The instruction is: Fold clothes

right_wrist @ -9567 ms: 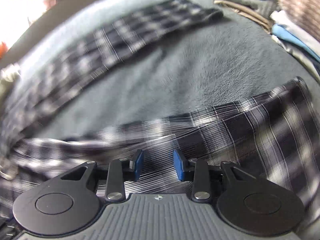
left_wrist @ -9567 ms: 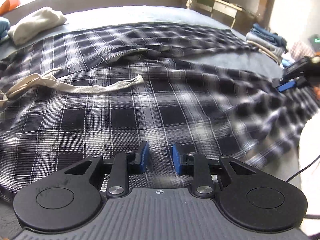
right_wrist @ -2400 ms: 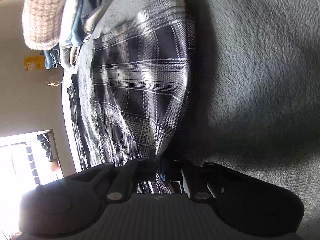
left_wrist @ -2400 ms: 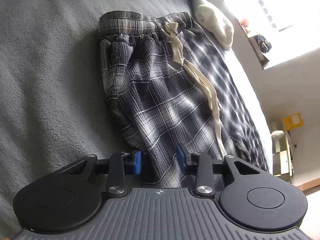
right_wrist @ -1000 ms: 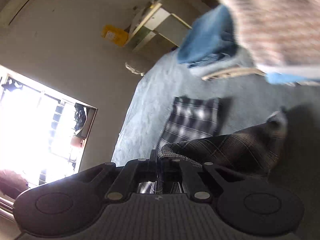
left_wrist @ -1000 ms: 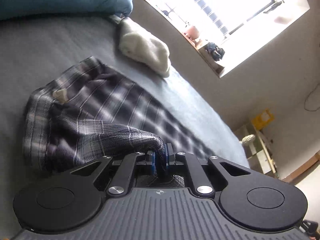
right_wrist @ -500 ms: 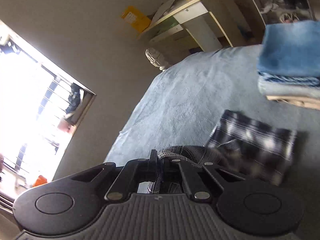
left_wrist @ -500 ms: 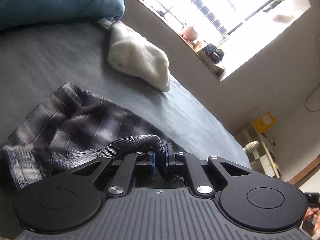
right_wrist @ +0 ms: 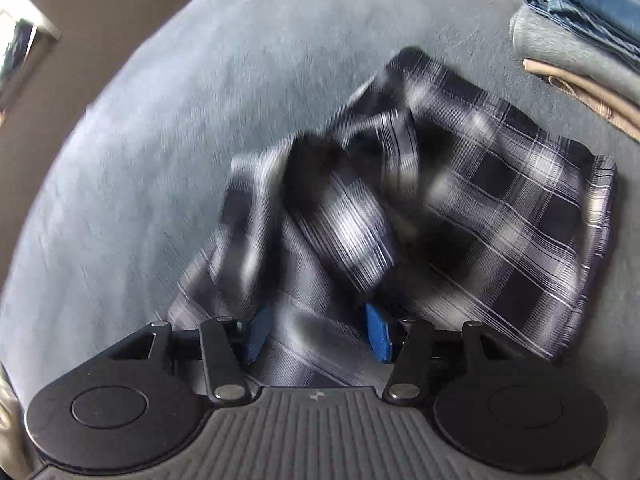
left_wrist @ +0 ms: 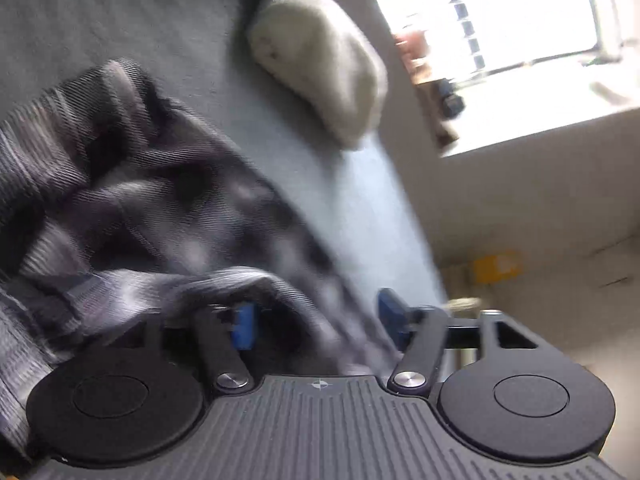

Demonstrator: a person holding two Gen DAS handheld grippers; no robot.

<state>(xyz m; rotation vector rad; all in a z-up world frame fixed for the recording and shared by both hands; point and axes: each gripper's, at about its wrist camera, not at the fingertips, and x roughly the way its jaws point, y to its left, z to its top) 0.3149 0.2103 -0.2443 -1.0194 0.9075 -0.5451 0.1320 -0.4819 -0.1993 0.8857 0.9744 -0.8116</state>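
The plaid trousers (right_wrist: 460,200) lie bunched on the grey bed (right_wrist: 160,140), just short of the folded clothes stack (right_wrist: 580,40). Both the left tongs (left_wrist: 316,320) and the right tongs (right_wrist: 316,332) have just been opening and stand spread, loose cloth between them; the right sits nearer the stack.

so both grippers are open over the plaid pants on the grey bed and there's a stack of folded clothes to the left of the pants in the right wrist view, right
Not quite. In the right wrist view the stack of folded clothes sits to the upper right of the plaid pants, not the left. The rest holds: the left gripper and right gripper are open over the pants on the grey bed.
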